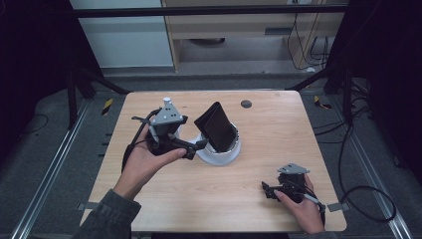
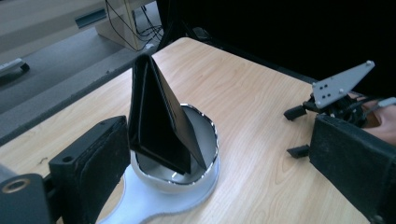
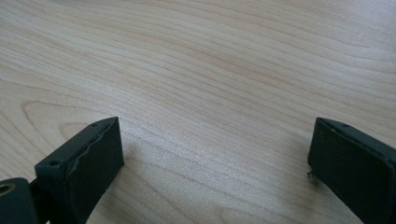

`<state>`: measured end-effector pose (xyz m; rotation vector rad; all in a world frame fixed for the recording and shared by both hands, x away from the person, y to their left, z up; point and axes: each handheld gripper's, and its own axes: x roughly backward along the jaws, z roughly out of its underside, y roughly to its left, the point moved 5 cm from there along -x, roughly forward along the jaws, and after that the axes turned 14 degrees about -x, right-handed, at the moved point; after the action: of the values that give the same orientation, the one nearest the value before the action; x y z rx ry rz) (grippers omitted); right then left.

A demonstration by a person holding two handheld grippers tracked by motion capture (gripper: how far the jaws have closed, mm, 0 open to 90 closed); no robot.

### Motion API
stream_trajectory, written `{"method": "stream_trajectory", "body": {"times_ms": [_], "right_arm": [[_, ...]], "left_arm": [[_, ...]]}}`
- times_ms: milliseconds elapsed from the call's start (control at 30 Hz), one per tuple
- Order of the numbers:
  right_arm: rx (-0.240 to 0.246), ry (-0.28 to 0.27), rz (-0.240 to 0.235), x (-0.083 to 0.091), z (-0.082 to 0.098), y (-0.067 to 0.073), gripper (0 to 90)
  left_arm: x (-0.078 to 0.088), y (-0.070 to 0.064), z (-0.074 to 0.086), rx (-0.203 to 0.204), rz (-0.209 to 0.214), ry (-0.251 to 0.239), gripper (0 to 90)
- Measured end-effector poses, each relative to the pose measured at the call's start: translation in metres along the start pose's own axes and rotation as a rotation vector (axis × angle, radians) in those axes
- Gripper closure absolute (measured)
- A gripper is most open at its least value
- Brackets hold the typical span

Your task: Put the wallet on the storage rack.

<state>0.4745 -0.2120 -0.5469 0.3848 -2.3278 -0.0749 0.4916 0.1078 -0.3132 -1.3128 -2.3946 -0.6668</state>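
A black folded wallet [image 1: 216, 127] stands on end, leaning, inside a shiny metal bowl [image 1: 235, 148] that sits on a white base in the middle of the wooden table. In the left gripper view the wallet [image 2: 159, 121] rises out of the bowl [image 2: 212, 140] straight ahead. My left gripper [image 1: 195, 149] is just left of the bowl, its jaws wide apart and not touching the wallet or anything else [image 2: 218, 144]. My right gripper [image 1: 266, 190] rests near the table's front right corner, open over bare wood [image 3: 215, 149]; it also shows farther off in the left gripper view [image 2: 294, 131].
A small dark round disc [image 1: 246, 104] lies near the table's [image 1: 278, 129] far edge. Black frame legs stand at both far corners, and cables [image 1: 368, 199] trail over the floor to the right. A wooden cabinet stands behind the table.
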Motion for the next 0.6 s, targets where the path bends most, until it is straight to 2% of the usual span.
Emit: {"method": "stream_trajectory", "body": {"times_ms": [200, 233, 333, 367, 433, 467, 600], "right_arm": [[-0.001, -0.001, -0.001, 0.000, 0.000, 0.000, 3.0], [-0.001, -0.001, -0.001, 0.000, 0.000, 0.000, 3.0], [0.000, -0.001, -0.001, 0.000, 0.000, 0.000, 2.9], [0.000, -0.001, -0.001, 0.000, 0.000, 0.000, 2.9], [0.000, -0.001, -0.001, 0.000, 0.000, 0.000, 2.9], [0.000, -0.001, -0.001, 0.000, 0.000, 0.000, 2.9], [-0.002, 0.000, -0.001, 0.000, 0.000, 0.000, 2.8]], "left_arm": [[-0.003, -0.012, 0.025, 0.008, 0.010, 0.028, 5.3], [-0.003, -0.012, 0.025, 0.008, 0.010, 0.028, 5.3], [-0.009, -0.021, 0.042, 0.022, 0.029, 0.050, 5.4], [-0.009, -0.021, 0.042, 0.022, 0.029, 0.050, 5.4], [-0.014, -0.026, 0.055, 0.020, 0.039, 0.074, 5.2], [-0.014, -0.026, 0.055, 0.020, 0.039, 0.074, 5.0], [-0.021, -0.035, 0.082, 0.035, 0.054, 0.109, 5.0]]}}
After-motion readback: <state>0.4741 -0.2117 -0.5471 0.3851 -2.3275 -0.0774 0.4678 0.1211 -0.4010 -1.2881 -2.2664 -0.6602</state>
